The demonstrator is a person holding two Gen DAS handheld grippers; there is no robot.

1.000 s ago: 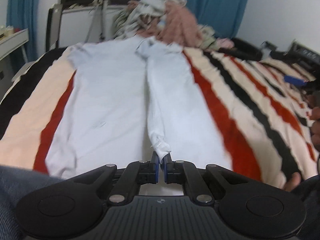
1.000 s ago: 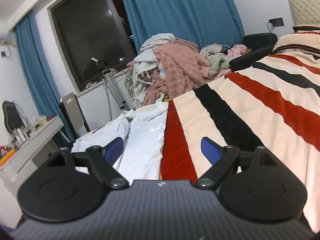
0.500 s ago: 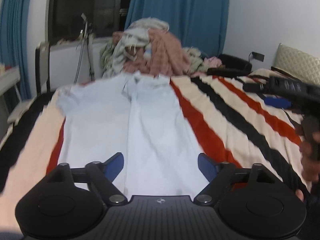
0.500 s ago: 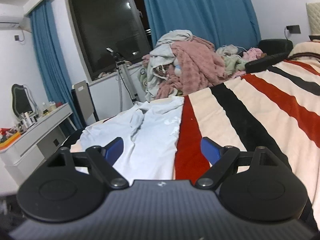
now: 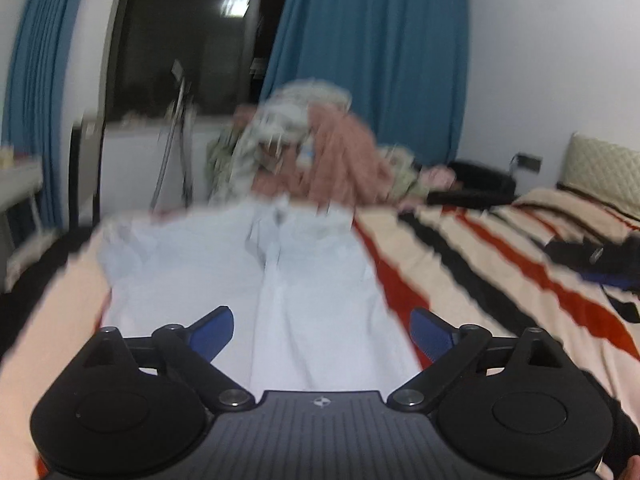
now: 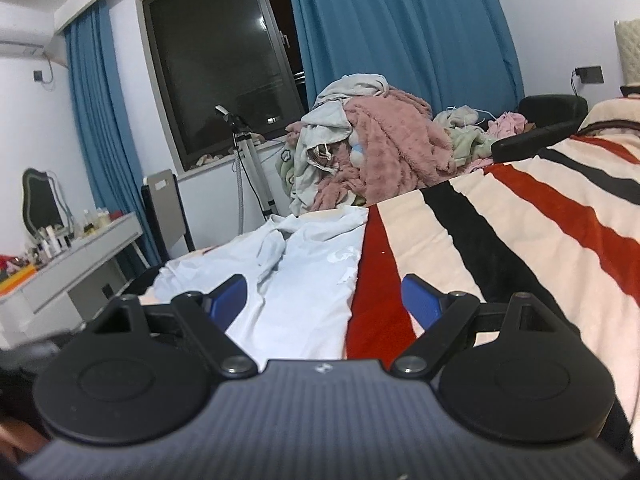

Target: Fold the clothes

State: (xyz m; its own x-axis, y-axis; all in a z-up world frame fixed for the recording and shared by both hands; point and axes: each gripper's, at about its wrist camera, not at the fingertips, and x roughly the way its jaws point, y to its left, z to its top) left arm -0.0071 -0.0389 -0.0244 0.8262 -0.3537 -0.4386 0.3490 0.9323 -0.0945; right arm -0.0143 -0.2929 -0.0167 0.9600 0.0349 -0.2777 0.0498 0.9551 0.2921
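A pale blue shirt (image 5: 188, 280) lies flat on the striped bed (image 6: 520, 240), its right side and sleeve already turned in over the middle. The left side looks unfolded, so the fold seems roughly half done at best. The left gripper (image 5: 322, 326) hangs above the shirt's near end, its jaws opening wide with nothing between them. The right gripper (image 6: 324, 298) is spread and empty too, just past the shirt's right edge. A heap of clothes (image 6: 372, 152) waits at the far end, apparently unfolded.
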